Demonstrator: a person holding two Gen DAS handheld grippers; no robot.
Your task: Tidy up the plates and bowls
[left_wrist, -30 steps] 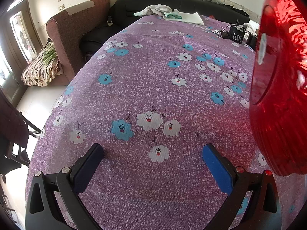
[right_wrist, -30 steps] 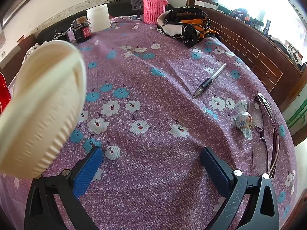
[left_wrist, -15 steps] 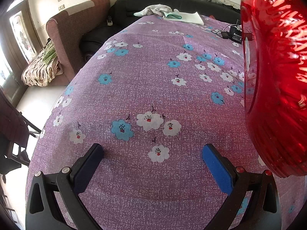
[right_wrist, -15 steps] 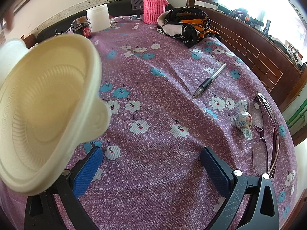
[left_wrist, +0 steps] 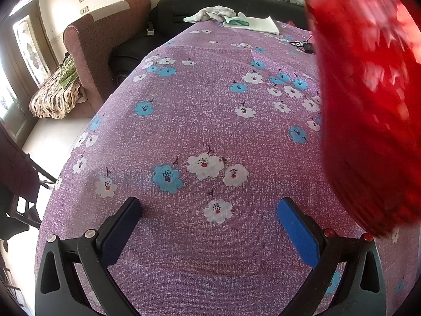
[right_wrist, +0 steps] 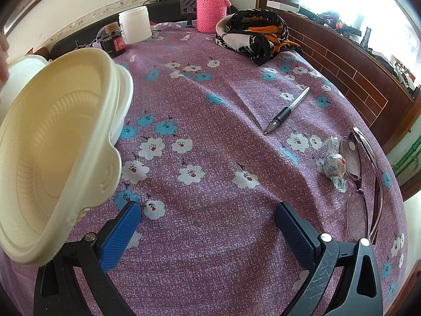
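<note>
A translucent red ribbed plate (left_wrist: pixel 368 110) hangs tilted in the air at the right of the left wrist view, close to the camera and blurred. My left gripper (left_wrist: pixel 209 222) is open and empty above the purple flowered cloth (left_wrist: pixel 200 121), left of the plate. In the right wrist view, stacked cream ribbed bowls (right_wrist: pixel 55 152) are held tilted in the air at the left, open side toward me. A bare hand (right_wrist: pixel 3 60) shows at the left edge by them. My right gripper (right_wrist: pixel 208 226) is open and empty, right of the bowls.
On the cloth in the right wrist view lie a pen (right_wrist: pixel 288 110), glasses (right_wrist: pixel 360 184), wrapped candies (right_wrist: pixel 332 166), a scarf (right_wrist: pixel 255 34), a pink flask (right_wrist: pixel 211 5), a white jar (right_wrist: pixel 134 25) and a dark jar (right_wrist: pixel 113 42). A folded cloth (left_wrist: pixel 250 22), sofa (left_wrist: pixel 102 44) and charger (left_wrist: pixel 305 46) show in the left wrist view.
The red plate has moved left and closer into the left wrist view. The cream bowls have turned to face me and come further in. Both grippers stayed still.
</note>
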